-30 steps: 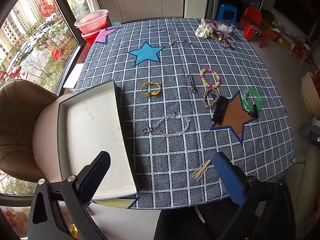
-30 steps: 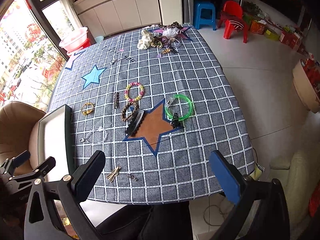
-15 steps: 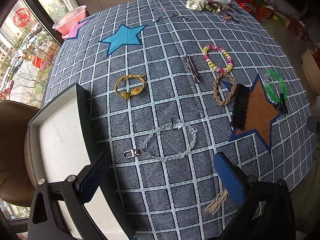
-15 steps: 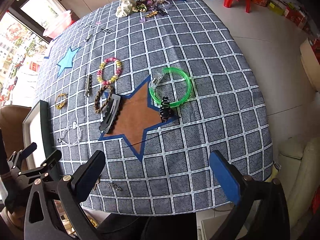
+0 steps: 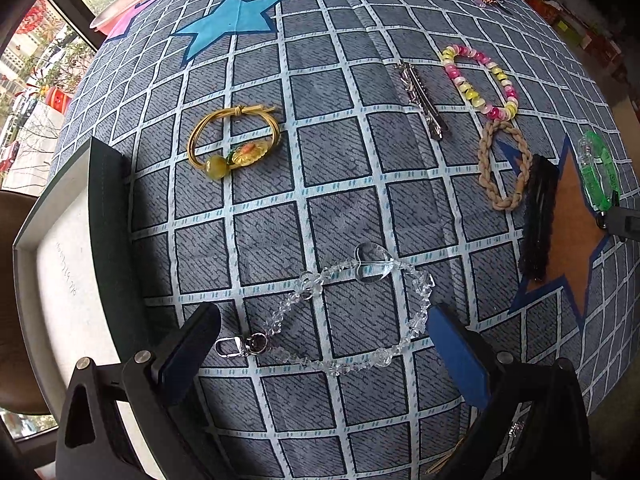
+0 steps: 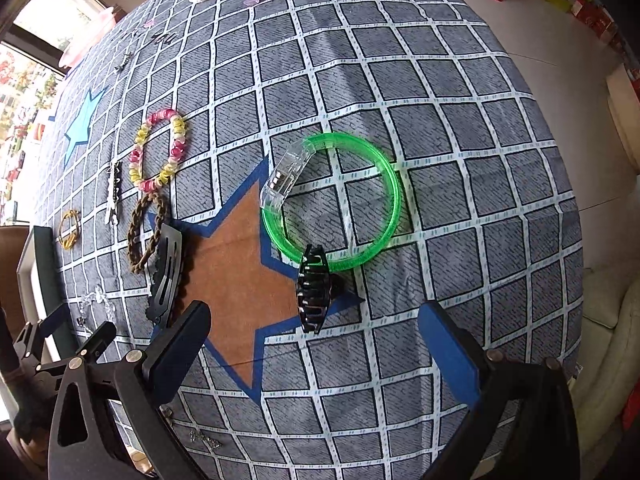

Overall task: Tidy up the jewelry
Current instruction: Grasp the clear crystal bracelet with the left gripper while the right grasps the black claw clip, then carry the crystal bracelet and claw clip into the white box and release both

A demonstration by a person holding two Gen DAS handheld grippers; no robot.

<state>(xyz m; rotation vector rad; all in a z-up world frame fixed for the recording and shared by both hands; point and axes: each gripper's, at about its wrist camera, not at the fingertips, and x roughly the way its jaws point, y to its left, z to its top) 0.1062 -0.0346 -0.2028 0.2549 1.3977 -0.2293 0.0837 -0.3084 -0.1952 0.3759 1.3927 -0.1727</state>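
Left gripper (image 5: pixel 322 344): fingers spread wide, nothing pinched, low over the table (image 5: pixel 344 184). The clear bead chain (image 5: pixel 348 308) lies right between them, its metal clasp (image 5: pixel 230 347) just inside the left finger at 8 o'clock and the heart bead (image 5: pixel 374 266) at 12. Looks like the reach-to-grasp step on this chain; not yet gripped.

Right gripper (image 6: pixel 314 344): fingers also spread, empty. The black claw clip (image 6: pixel 316 294) sits just ahead at 12 o'clock, touching the rim of the green bangle (image 6: pixel 332 200) beyond it. The black hair clip (image 6: pixel 166 276) is at 10 o'clock on the edge of the orange star.

Further out, left view: yellow cord bracelet (image 5: pixel 234 142) at 11 o'clock, silver barrette (image 5: pixel 422 100) at 1, pink-yellow bead bracelet (image 5: pixel 480 80) and braided band (image 5: pixel 500 164) past that at 1–2. The tray (image 5: pixel 60 280) with the white inside sits at 9 o'clock at the table edge, nothing seen in it. A pile of more pieces lies at the far edge, too small to sort out.

Judgement: task barely begun, everything still on the cloth. Next move calls for lowering the left fingers around a stretch of chain, closing gently so the beads don't slip out, then carrying it to the tray at 9 o'clock. The right likely takes the claw clip; mind it doesn't drag the bangle.
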